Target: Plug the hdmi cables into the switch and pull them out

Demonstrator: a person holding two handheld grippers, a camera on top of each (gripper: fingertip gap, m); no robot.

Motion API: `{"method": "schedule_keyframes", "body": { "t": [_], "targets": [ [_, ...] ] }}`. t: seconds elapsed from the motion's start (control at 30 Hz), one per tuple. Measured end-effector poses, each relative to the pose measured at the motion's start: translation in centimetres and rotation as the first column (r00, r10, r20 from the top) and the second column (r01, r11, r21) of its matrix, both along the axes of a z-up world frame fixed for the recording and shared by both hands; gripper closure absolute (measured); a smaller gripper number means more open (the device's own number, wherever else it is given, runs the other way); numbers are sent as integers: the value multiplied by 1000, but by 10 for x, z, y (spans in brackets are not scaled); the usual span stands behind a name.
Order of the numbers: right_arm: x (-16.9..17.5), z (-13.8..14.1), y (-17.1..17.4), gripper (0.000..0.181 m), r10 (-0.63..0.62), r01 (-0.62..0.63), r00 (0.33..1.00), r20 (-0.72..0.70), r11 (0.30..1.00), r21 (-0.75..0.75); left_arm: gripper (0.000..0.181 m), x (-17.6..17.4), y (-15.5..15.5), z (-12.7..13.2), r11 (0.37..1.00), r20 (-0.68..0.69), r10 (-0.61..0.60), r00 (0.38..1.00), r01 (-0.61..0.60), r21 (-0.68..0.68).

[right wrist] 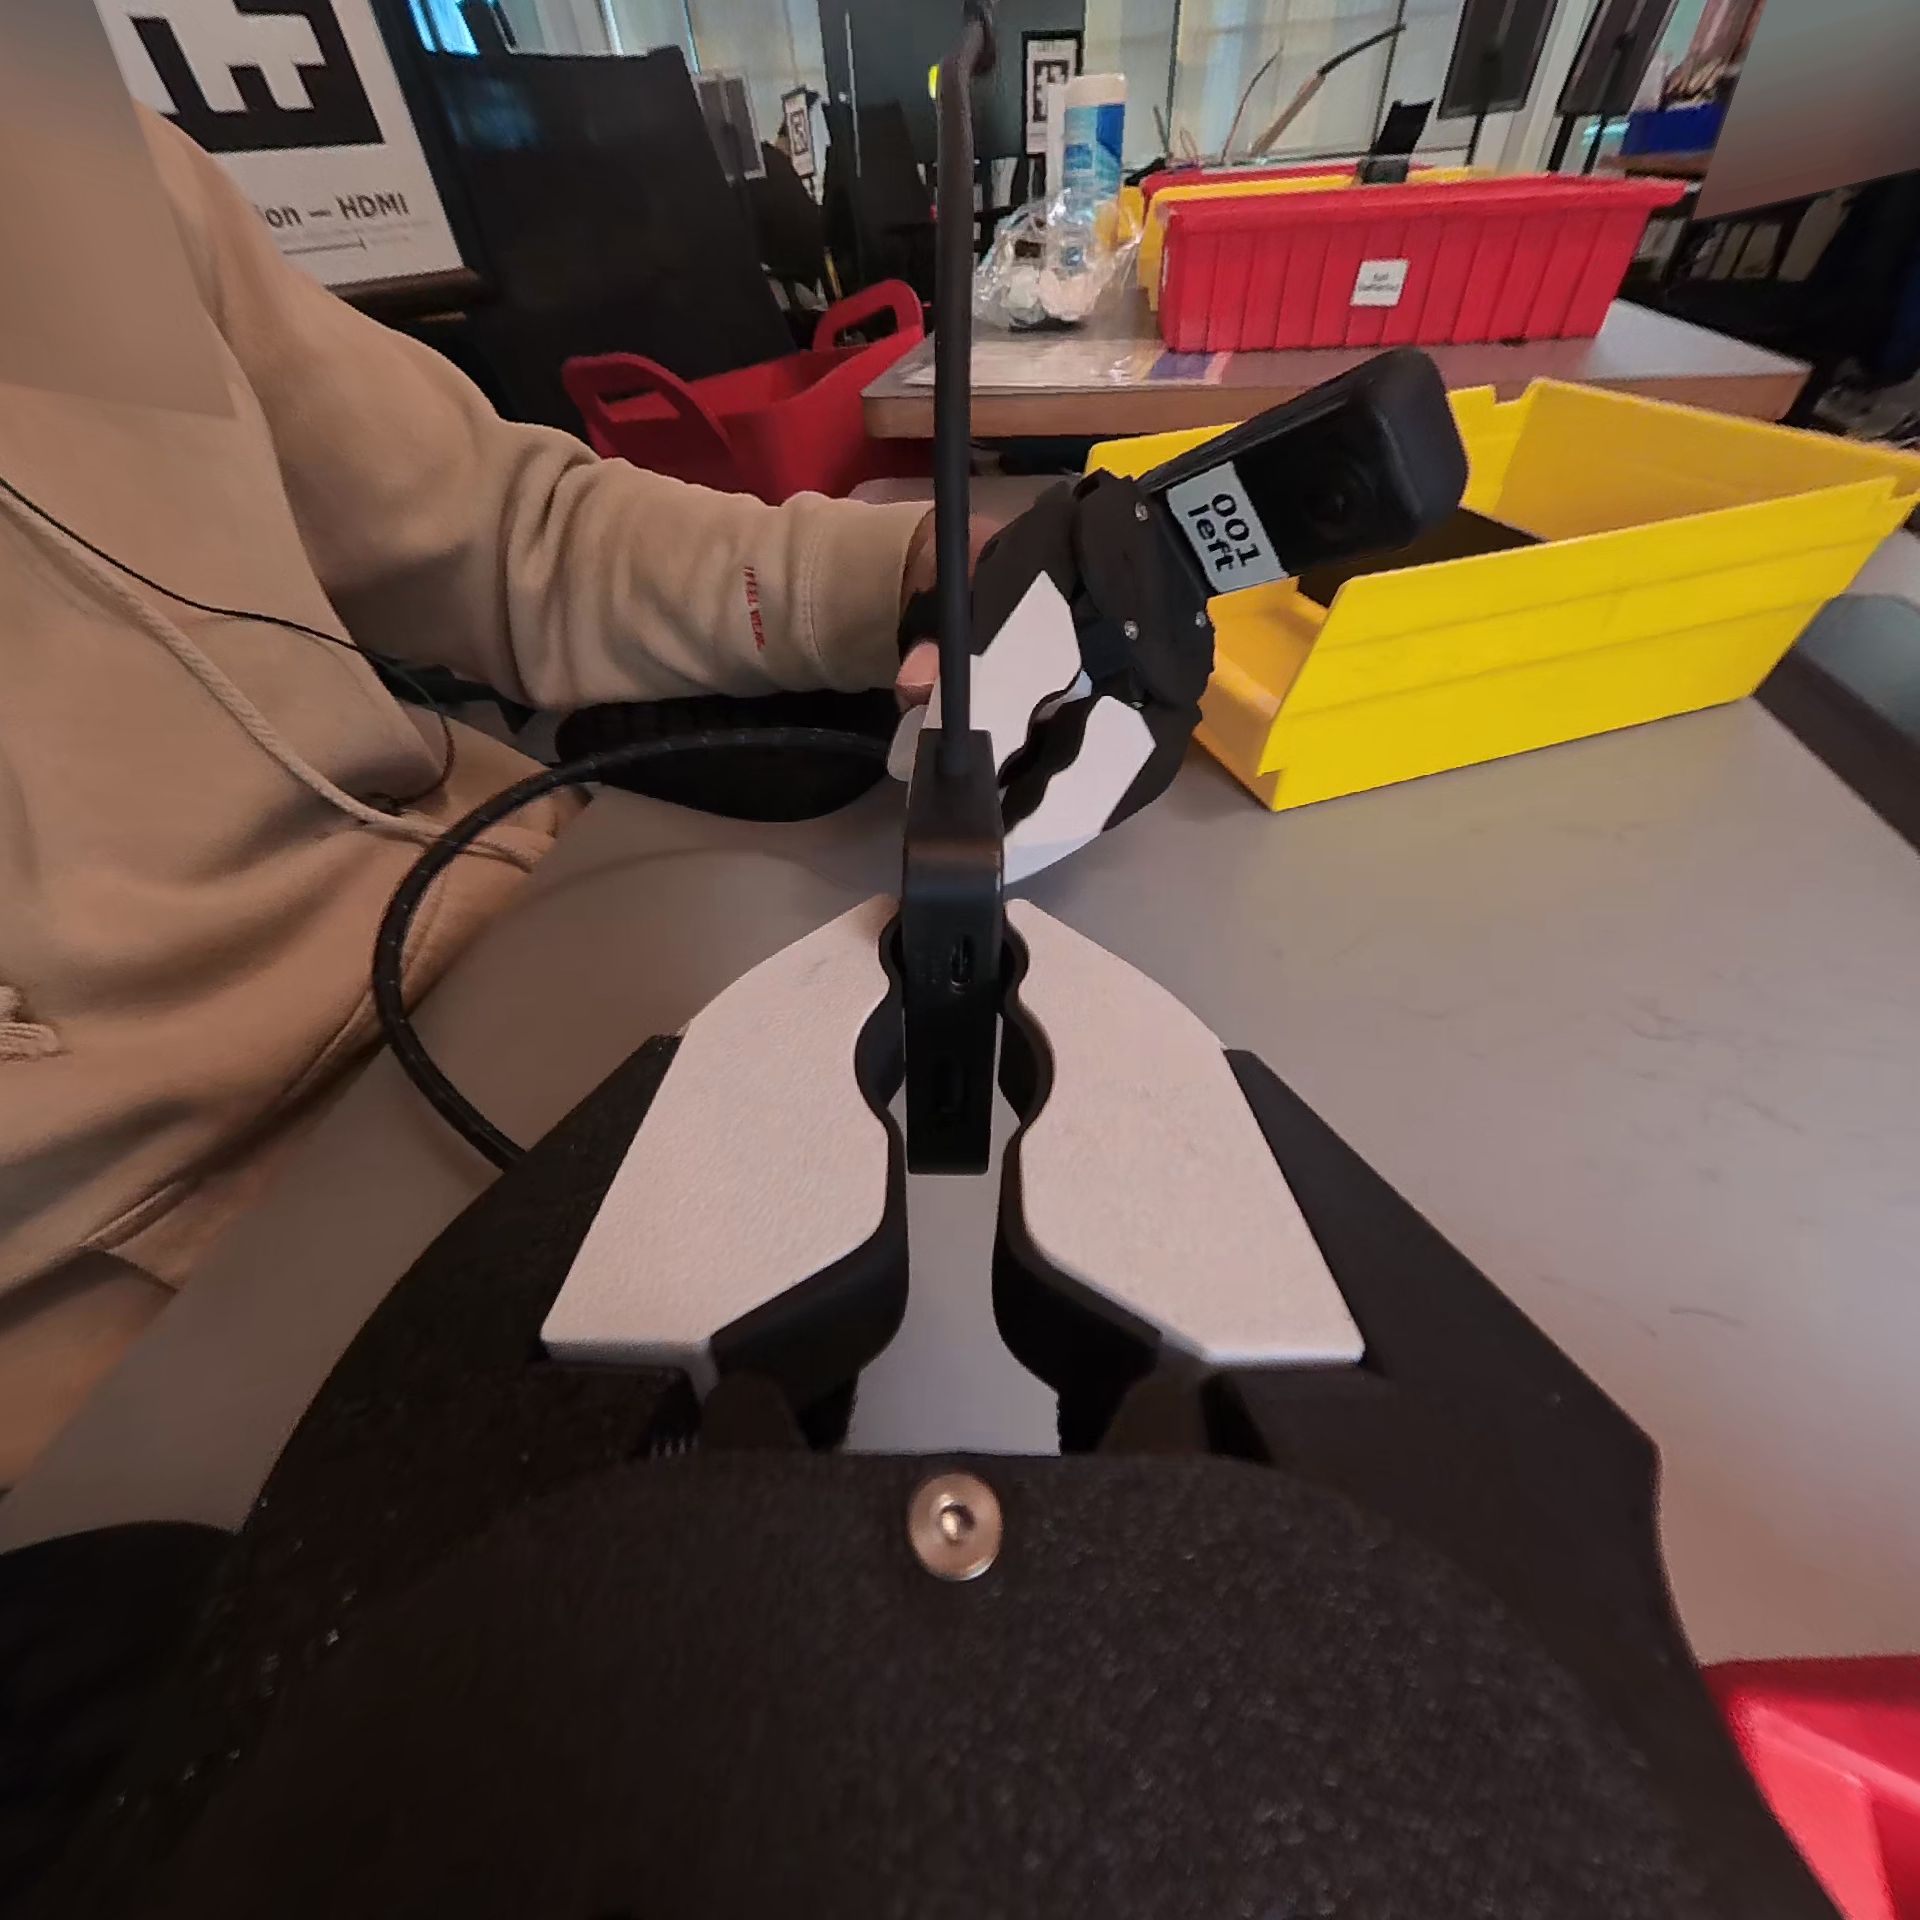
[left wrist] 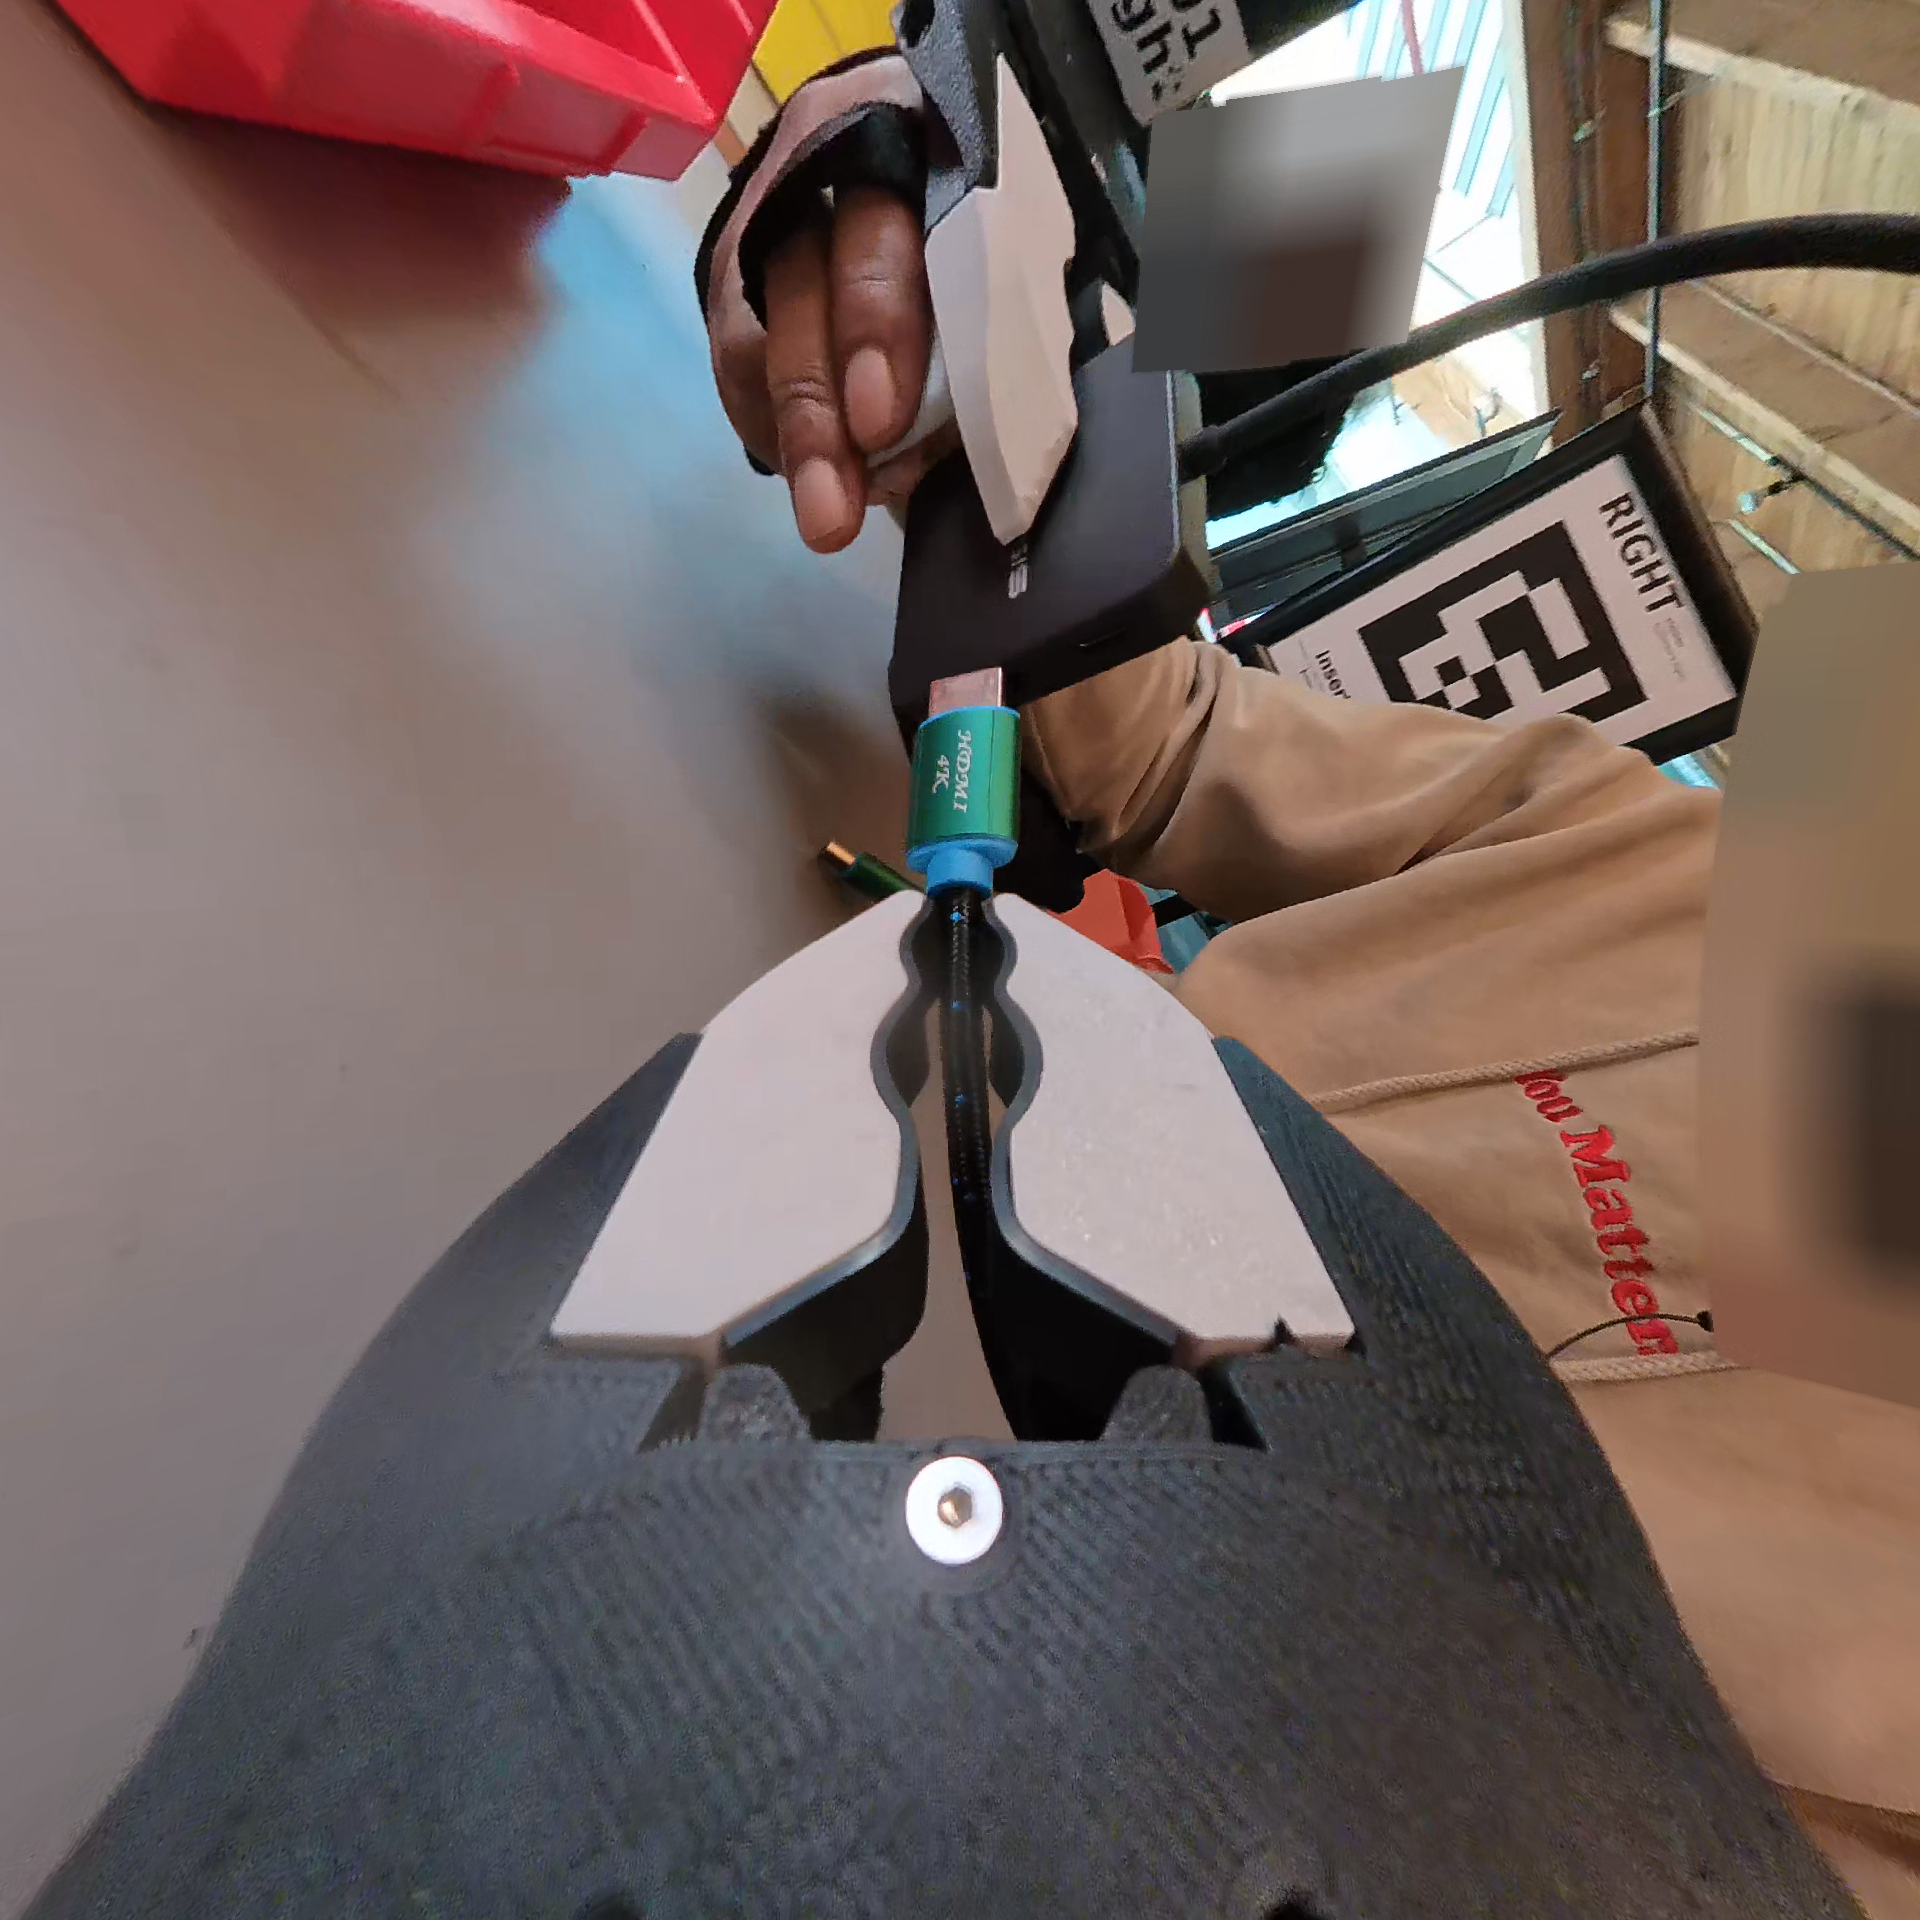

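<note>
Above the grey table (right wrist: 1455, 1039), left gripper (left wrist: 958, 914) pinches black braided HDMI cable (left wrist: 961, 1091) w/ green metal plug (left wrist: 961, 779), tip at flat black switch box (right wrist: 951, 997) edge; right gripper (right wrist: 951, 914) clamps that box.

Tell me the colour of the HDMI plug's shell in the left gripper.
The HDMI plug has a green shell with a blue collar; the left wrist view shows it best.
</note>
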State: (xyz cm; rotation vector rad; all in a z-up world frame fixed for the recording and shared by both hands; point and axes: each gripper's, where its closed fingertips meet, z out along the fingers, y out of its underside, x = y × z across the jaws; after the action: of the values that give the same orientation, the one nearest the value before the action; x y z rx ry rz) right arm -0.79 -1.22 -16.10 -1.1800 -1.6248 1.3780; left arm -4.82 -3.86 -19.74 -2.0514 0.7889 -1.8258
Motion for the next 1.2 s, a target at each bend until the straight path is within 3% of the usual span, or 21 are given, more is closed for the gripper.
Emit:
{"method": "schedule_keyframes", "body": {
  "t": [0.53, 0.73, 1.2],
  "targets": [
    [-5, 4, -3, 168, -12, 13, 1000, -23, 999, 52, 175, 0, -2, -2, 1000, 10, -18, 1000, 18, -23],
    [-4, 29, -4, 168, -11, 10, 987, -159, 1000, -11, 175, 0, -3, 24, 999, 165, -15, 986, 22, -39],
    [-2, 74, -6, 168, -56, 37, 921, -385, 998, -56, 174, 3, -5, 60, 997, 336, 24, 942, 2, -77]
  ]
}}
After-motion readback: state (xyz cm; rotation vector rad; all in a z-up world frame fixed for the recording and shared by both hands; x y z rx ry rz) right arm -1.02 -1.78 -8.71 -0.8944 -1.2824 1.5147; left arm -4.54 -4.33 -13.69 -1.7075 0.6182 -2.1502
